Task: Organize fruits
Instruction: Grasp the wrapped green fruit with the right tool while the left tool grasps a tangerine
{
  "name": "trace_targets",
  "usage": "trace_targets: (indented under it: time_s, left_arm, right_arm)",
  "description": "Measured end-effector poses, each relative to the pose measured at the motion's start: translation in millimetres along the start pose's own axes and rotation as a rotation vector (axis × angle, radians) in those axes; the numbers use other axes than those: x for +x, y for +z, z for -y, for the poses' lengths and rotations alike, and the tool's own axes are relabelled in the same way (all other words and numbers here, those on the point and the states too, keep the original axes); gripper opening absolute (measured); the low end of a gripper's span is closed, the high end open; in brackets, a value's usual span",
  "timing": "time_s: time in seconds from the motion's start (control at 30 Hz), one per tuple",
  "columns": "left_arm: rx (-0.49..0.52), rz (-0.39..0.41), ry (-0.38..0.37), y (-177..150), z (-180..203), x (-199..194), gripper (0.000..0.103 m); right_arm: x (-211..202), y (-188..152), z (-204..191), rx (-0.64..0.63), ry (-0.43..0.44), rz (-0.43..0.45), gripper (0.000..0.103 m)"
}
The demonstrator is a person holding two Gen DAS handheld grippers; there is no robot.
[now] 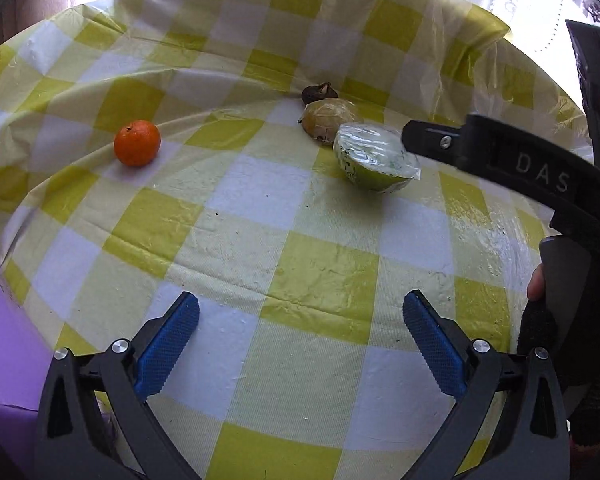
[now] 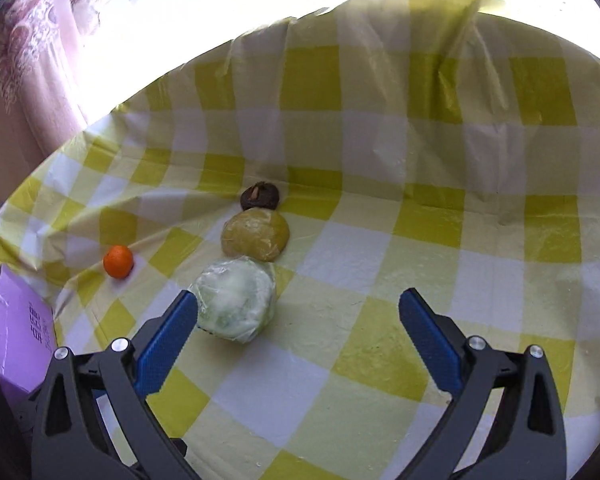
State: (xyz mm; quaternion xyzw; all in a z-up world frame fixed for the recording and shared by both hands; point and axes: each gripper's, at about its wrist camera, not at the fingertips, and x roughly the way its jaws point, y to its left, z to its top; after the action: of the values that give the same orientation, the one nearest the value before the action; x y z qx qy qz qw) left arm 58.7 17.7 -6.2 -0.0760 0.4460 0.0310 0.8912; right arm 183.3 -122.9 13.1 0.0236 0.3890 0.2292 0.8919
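1. Fruit sits in one short line on the yellow-and-white checked plastic tablecloth (image 2: 380,360): a half green melon wrapped in clear film (image 2: 236,306) nearest the right wrist camera, a yellowish round fruit wrapped in film (image 2: 256,234) touching it behind, and a small dark brown shrivelled fruit (image 2: 260,196) at the far end, against the yellowish one.
2. Landmark for all places below: the wrapped half melon (image 1: 374,156).
3. A small round orange mandarin (image 1: 137,143) lies alone, well apart to the left of the melon, with bare cloth between them.
4. Left gripper (image 1: 300,344): jaws spread wide, nothing between the blue ribbed pads (image 1: 168,344); it hangs over bare cloth well in front of the melon.
5. Right gripper (image 2: 296,340): jaws spread wide, nothing clamped; its left blue pad (image 2: 166,344) stands just beside the melon's near-left side, and whether it touches cannot be told. In the left wrist view one black finger tip of this gripper (image 1: 424,138) overlaps the melon's right rim.
6. Edges: behind the melon the cloth rises in a creased fold against a bright window; a purple box (image 2: 20,336) borders the cloth far to the melon's left.
7. Open room: the widest bare cloth lies to the right of and in front of the melon.
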Motion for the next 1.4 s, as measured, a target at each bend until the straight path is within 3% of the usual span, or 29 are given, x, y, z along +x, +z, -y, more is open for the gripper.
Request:
trace_targets:
  time_s: [0.17,0.23,0.3,0.4,0.43,0.47,0.63,0.83,0.97,1.07,1.13,1.23,1.4]
  left_arm:
    - [-0.011,0.007,-0.015,-1.2,-2.3,-1.9,0.099]
    - [-0.019,0.012,-0.025,-1.3,-3.9,-2.6,0.099]
    - [-0.023,0.013,-0.028,-1.5,-4.3,-3.2,0.099]
    - [-0.024,0.014,-0.029,-1.5,-4.2,-3.2,0.099]
    - [-0.025,0.014,-0.031,-1.6,-4.3,-3.6,0.099]
    - [-0.026,0.015,-0.033,-1.8,-5.4,-4.2,0.099]
    - [-0.028,0.015,-0.036,-1.8,-5.1,-5.1,0.099]
    - [-0.02,0.004,-0.014,1.0,-2.2,-2.2,0.099]
    - [-0.087,0.013,0.077,18.5,-6.1,9.9,0.099]
    - [-0.18,0.07,0.224,48.5,-18.4,21.2,0.098]
    - [-0.232,0.066,0.311,68.0,-28.6,34.6,0.098]
    - [-0.328,0.037,0.358,92.1,-49.2,53.5,0.09]
    - [-0.469,0.011,0.418,117.7,-81.5,73.2,0.088]
  right_arm:
    - [29.8,3.0,-56.4,-0.25,-0.048,-0.109,0.101]
    - [40.4,5.7,-63.1,-0.272,-0.019,-0.136,0.098]
    - [51.4,7.7,-64.6,-0.275,-0.021,-0.164,0.086]
    - [56.3,3.0,-61.6,-0.281,-0.026,-0.182,0.082]
    - [54.0,2.6,-60.3,-0.279,-0.018,-0.175,0.076]
    - [51.2,2.3,-58.7,-0.279,-0.02,-0.161,0.061]
    - [35.0,-4.0,-42.9,-0.227,-0.047,-0.131,0.059]
    - [-6.6,-21.9,21.7,0.013,-0.118,-0.061,0.059]
    - [-22.9,-34.0,55.9,0.165,-0.068,-0.015,0.059]
    - [-22.2,-35.6,65.3,0.216,-0.035,-0.01,0.06]
    - [-18.3,-35.6,68.6,0.244,-0.016,-0.008,0.06]
    - [-17.1,-35.5,67.9,0.252,-0.006,-0.006,0.06]
    - [-13.1,-33.2,63.7,0.246,-0.003,-0.012,0.06]
